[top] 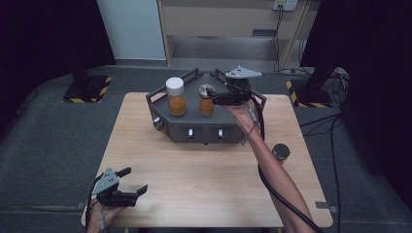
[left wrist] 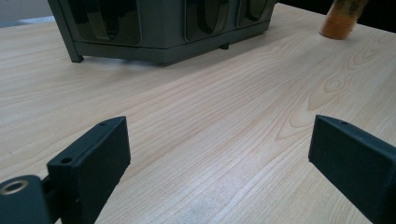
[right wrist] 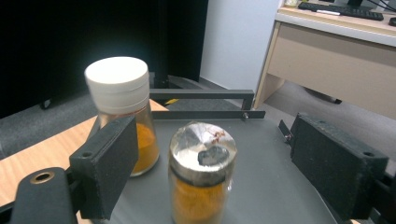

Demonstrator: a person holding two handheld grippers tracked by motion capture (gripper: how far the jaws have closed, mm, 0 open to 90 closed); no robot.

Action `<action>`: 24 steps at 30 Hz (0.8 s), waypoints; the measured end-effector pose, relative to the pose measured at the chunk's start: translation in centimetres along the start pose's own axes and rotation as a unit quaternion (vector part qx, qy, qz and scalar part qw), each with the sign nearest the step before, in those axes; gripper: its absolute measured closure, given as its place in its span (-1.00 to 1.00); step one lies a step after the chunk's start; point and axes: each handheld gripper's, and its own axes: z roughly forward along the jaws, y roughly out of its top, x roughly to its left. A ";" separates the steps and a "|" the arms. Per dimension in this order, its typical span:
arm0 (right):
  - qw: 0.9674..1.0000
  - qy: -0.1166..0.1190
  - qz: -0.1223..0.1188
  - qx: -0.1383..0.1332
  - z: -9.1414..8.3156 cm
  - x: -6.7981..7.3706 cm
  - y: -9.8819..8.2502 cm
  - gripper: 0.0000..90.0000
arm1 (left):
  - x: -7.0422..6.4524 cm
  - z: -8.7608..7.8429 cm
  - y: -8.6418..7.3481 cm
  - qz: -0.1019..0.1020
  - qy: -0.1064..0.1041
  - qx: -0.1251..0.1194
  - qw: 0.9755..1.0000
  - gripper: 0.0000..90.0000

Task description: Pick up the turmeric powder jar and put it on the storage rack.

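Observation:
A dark grey stand (top: 204,132) at the back of the wooden table (top: 204,184) carries two jars of orange powder. One has a white lid (top: 176,97) (right wrist: 122,93); the other has a foil-sealed top (top: 206,102) (right wrist: 201,177). My right gripper (top: 214,99) (right wrist: 212,154) hovers over the stand just right of the foil-topped jar. It is open, and the jar stands between the jaws with neither pad touching it. My left gripper (top: 136,180) (left wrist: 219,154) lies low at the table's front left corner, open, with bare wood between its jaws.
A third jar of orange powder with a dark lid (top: 281,151) (left wrist: 341,23) stands on the table right of the stand (left wrist: 163,28), beside my right forearm. The stand has raised rails (right wrist: 205,114) along its back edges. A desk and cables lie beyond the table.

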 end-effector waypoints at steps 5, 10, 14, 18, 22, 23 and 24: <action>1.000 0.004 -0.002 -0.005 -2.0 -0.4 -0.6 -0.67 | -0.1 0.0 0.0 -0.001 0.000 -0.001 1.000 -0.89; 1.000 0.007 -0.003 -0.011 -3.8 -0.7 -1.6 -0.68 | 0.0 0.0 0.0 0.000 -0.002 -0.002 1.000 -0.90; 1.000 0.011 -0.001 -0.014 -5.1 -1.0 -2.3 -0.69 | -0.1 0.0 0.0 -0.001 -0.001 -0.002 1.000 -0.90; 1.000 0.014 0.000 -0.015 -6.1 -1.1 -2.9 -0.71 | -0.1 0.1 0.0 0.000 -0.001 0.000 1.000 -0.90; 1.000 0.013 0.000 -0.020 -7.1 -1.1 -3.4 -0.73 | -0.1 0.0 0.1 0.001 -0.001 0.000 1.000 -0.90; 1.000 0.012 0.000 -0.020 -7.4 -1.1 -3.5 -0.74 | -0.1 0.0 0.1 0.001 0.000 0.000 1.000 -0.90; 1.000 0.012 -0.002 -0.021 -7.6 -1.1 -3.6 -0.74 | -0.1 0.0 0.1 0.001 0.000 0.000 1.000 -0.90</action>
